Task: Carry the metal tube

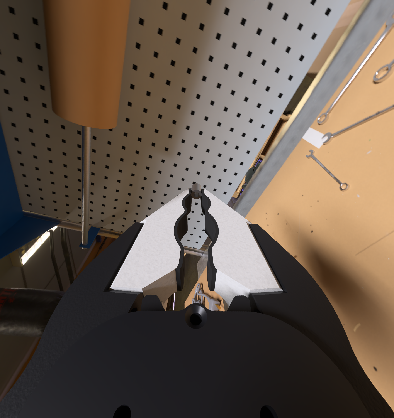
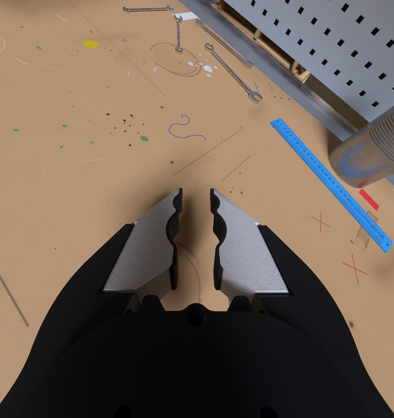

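Observation:
The metal tube is a grey cylinder with a threaded band. It shows at the right edge of the right wrist view, off the table and over the metal rail. My right gripper is open and empty above the brown tabletop, left of the tube and apart from it. In the left wrist view my left gripper points up at the pegboard. Its fingertips are shut on a small grey round end, seemingly the tube seen end-on.
Several wrenches and a blue ruler lie on the table near the metal rail. A brown paper roll on a thin rod hangs before the pegboard, with a blue panel to its left.

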Tool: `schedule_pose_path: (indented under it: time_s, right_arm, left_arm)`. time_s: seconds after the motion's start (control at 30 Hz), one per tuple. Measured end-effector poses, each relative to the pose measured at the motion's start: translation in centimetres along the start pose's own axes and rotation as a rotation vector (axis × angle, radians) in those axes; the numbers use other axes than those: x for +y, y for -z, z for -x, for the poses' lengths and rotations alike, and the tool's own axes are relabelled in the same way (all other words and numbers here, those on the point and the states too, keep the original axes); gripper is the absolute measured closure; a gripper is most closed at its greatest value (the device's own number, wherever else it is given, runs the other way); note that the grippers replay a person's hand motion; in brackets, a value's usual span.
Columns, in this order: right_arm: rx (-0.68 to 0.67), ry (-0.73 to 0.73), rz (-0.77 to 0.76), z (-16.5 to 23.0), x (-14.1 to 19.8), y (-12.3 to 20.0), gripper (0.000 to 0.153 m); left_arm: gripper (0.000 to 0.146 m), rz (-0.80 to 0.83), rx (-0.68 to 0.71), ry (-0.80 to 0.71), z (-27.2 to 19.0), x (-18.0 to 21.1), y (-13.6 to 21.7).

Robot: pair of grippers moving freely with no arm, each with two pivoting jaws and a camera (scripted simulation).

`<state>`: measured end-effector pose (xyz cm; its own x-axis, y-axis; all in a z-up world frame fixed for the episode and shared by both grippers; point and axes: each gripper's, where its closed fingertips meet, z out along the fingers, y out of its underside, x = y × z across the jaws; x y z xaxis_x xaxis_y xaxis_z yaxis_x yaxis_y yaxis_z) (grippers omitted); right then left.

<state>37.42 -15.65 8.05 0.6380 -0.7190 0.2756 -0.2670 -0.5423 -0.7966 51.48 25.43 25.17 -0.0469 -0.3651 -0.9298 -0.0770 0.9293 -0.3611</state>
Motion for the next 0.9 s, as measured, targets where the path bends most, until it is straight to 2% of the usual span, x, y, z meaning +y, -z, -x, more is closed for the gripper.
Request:
schedule_pose_path:
  time_s: [0.23,0.57,0.77,0.9]
  right_arm:
    - [0.001,-0.005,-0.005,-0.1,-0.1,0.1,0.129]
    - [-0.009,-0.011,-0.024,0.0,-0.5,0.3,0.125]
    - [-0.007,-0.013,-0.035,-0.2,-0.7,0.4,0.125]
    - [-0.020,-0.004,-0.065,0.1,-1.3,0.7,0.117]
  left_arm:
    - [0.139,-0.036,-0.080,0.100,3.0,-1.4,0.6]
    - [0.139,-0.118,-0.139,0.135,6.0,-4.8,2.2]
    - [0.139,-0.202,-0.154,0.163,7.9,-8.6,3.8]
    - [0.139,-0.276,-0.122,0.158,8.0,-12.4,4.7]
